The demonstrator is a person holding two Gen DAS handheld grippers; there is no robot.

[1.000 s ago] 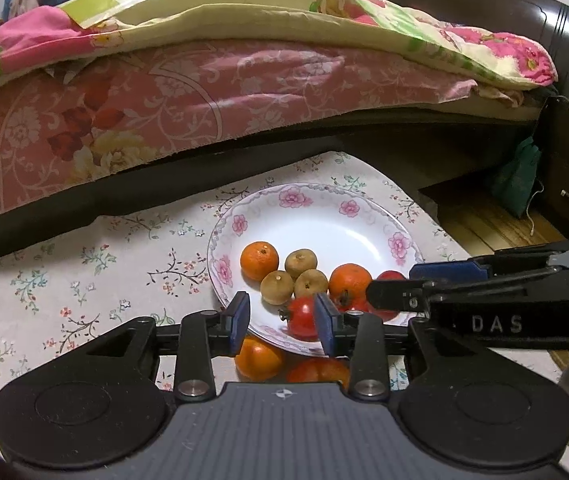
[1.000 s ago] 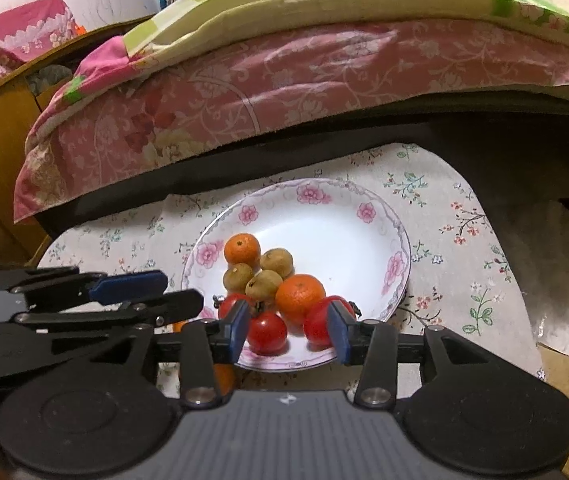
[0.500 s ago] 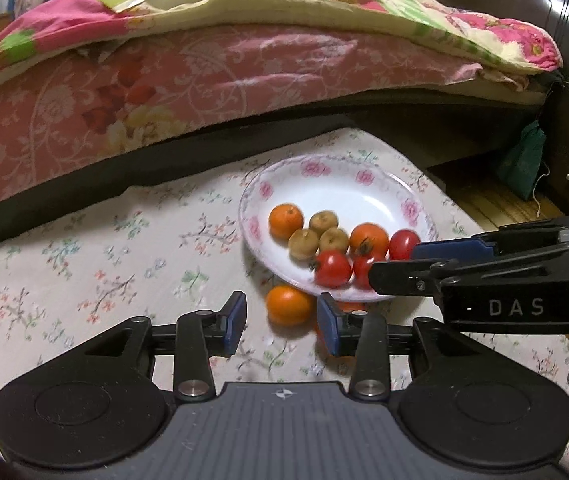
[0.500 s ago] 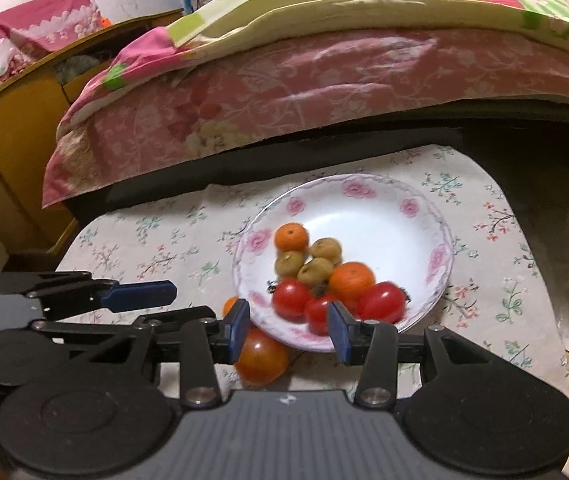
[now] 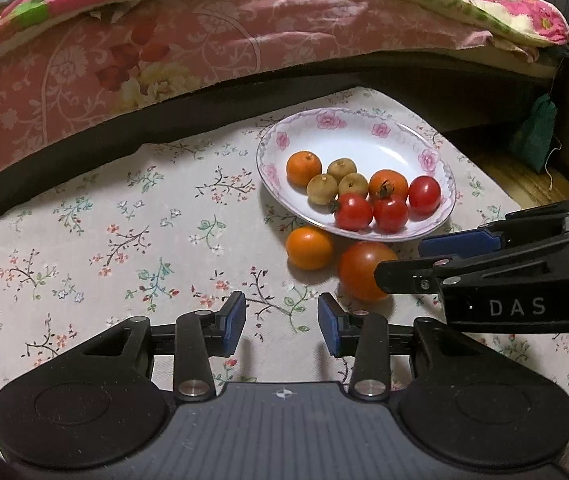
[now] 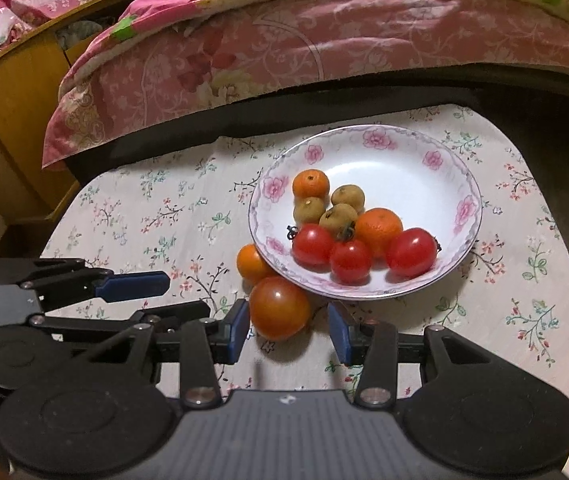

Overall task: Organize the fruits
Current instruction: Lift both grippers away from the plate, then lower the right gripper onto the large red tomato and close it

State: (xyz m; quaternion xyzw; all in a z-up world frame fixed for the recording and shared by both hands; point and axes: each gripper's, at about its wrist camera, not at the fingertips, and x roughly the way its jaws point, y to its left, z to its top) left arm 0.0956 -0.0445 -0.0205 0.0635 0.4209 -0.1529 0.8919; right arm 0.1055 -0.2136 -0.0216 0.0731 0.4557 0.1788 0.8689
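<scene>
Left gripper [image 5: 281,322] backed off plate [image 5: 436,216] — jaws widening, empty.

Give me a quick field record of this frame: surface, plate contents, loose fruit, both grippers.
surface: floral cloth
plate: two oranges, three brown fruits, three small tomatoes
loose fruit: orange and large tomato, on the cloth beside the plate's near rim
left gripper: open, nothing between the jaws, which have just been opening
right gripper: open, large tomato just ahead of its fingertips, not gripped

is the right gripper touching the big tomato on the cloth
Apart: in the right wrist view, cloth shows between the big tomato and each pad of the right gripper.
</scene>
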